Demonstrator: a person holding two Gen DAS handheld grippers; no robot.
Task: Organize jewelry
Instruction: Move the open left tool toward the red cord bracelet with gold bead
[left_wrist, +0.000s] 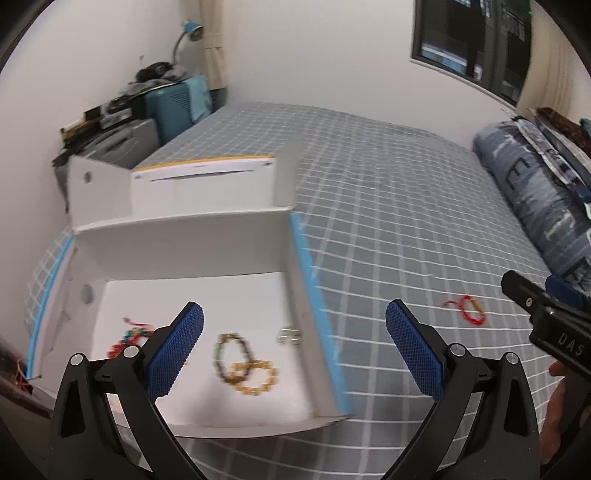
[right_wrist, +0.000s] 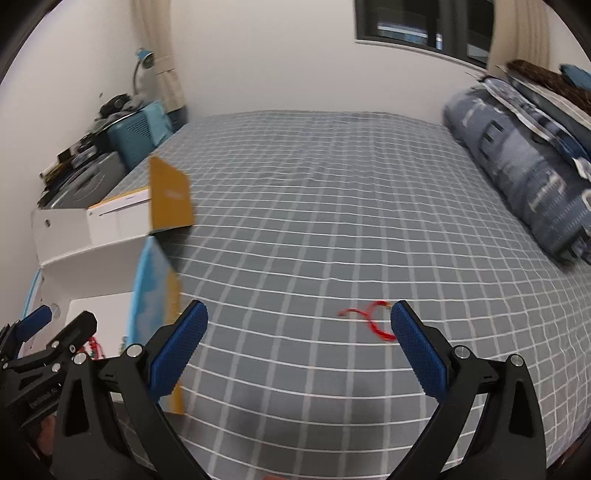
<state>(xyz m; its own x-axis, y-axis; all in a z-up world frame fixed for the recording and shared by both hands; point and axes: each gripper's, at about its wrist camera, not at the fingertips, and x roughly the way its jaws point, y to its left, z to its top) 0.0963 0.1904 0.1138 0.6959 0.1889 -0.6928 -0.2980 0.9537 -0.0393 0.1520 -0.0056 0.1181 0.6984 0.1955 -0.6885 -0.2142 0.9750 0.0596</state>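
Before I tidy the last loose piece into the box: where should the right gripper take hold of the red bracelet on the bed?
Grip the red bracelet across its thicker curved band, coming from above with the open right gripper. It lies flat and alone on the checked bedspread, its thin cord ends trailing left, too slight to pinch.

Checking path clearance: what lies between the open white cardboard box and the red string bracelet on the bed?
Only bare grey checked bedsheet between white cardboard box and red string bracelet, per left wrist view.
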